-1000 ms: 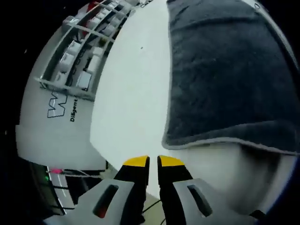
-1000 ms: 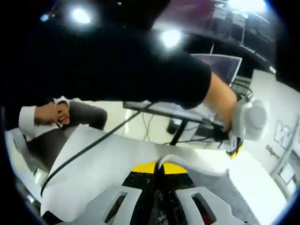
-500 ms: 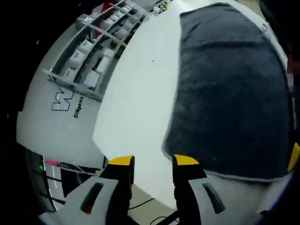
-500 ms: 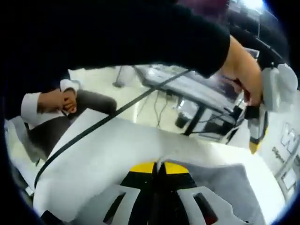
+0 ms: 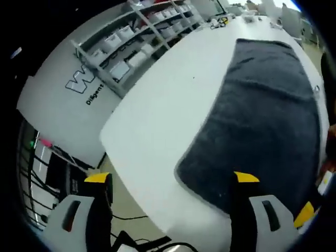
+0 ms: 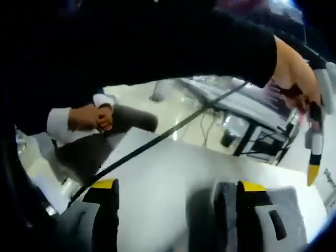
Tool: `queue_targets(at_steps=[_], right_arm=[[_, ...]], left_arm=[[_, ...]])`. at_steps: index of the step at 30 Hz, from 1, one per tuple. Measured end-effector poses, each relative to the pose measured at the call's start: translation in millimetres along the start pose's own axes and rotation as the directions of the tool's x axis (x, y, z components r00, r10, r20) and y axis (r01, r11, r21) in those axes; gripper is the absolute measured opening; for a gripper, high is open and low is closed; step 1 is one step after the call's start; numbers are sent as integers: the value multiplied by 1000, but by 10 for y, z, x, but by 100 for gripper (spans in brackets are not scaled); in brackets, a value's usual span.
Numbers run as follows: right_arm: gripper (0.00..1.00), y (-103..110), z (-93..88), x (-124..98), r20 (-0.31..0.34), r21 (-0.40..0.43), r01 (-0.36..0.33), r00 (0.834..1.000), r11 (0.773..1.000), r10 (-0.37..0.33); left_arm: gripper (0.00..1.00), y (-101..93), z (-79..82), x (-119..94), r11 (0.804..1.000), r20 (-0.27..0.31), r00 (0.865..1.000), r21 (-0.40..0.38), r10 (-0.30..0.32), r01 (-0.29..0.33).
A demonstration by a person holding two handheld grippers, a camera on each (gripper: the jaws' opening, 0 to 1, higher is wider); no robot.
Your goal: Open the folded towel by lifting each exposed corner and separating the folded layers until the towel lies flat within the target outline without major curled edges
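A dark grey towel (image 5: 262, 115) lies spread on the white table (image 5: 157, 110), its near corner between my left gripper's jaws. My left gripper (image 5: 172, 178) stands wide open above the table's corner, nothing held. A yellow tip of the right gripper (image 5: 305, 214) pokes in at the lower right. In the right gripper view, my right gripper (image 6: 178, 185) is wide open over the table (image 6: 168, 173), with the towel (image 6: 291, 210) by its right jaw. The left gripper (image 6: 315, 157) hangs at the right edge in a person's hand (image 6: 294, 68).
Shelves with white boxes (image 5: 136, 39) run along the table's far side, beside a white panel with lettering (image 5: 86, 86). A black cable (image 6: 157, 139) crosses the right gripper view. A dark sleeve (image 6: 157, 47) spans the top, and a seated person's clasped hands (image 6: 92, 118) are beyond the table edge.
Both grippers have gone from shut to wide open. The towel edge that was raised near the left jaws now lies flat. Both cameras have pulled back and tilted.
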State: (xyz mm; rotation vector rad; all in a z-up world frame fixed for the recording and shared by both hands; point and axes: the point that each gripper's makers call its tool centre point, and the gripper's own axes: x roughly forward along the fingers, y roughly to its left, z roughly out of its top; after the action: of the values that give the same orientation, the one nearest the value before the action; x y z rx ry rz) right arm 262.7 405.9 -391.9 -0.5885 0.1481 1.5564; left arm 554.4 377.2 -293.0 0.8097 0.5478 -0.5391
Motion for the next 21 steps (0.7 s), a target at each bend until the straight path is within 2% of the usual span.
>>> queue_targets(at_steps=[2, 4, 7, 10, 13, 14, 17, 19, 21], right_arm=[[89, 29, 57, -37, 12, -21, -9, 1000, 1000, 10], [88, 46, 68, -118, 3, -86, 8, 1000, 996, -7], [87, 34, 162, -213, 22, -90, 31, 999, 995, -29], [86, -177, 267, -423, 46, -108, 133, 991, 985, -129], [89, -329, 346, -675, 73, -96, 201, 978, 975, -195], [89, -421, 352, -757, 73, -83, 234, 971, 969, -228], [93, -668, 383, -1026, 77, -62, 335, 941, 940, -330], [99, -779, 414, -1184, 88, -36, 380, 923, 924, -375], [99, -897, 431, -1388, 93, -6, 426, 901, 905, -423]], left_arm=[[94, 14, 23, -41, 998, 13, 1000, -65, 25, -24], [97, 1, 25, -86, 997, 12, 999, -76, 32, -31], [100, 10, 51, -181, 989, 31, 998, -139, 63, -58], [100, 78, 86, -281, 981, 66, 995, -182, 76, -63], [100, 144, 101, -388, 968, 106, 989, -238, 105, -77], [100, 201, 92, -419, 965, 111, 988, -251, 109, -78], [100, 195, 80, -453, 959, 131, 985, -276, 110, -70], [100, 192, 79, -481, 948, 140, 983, -311, 119, -70], [100, 175, 96, -527, 943, 149, 981, -325, 128, -73]])
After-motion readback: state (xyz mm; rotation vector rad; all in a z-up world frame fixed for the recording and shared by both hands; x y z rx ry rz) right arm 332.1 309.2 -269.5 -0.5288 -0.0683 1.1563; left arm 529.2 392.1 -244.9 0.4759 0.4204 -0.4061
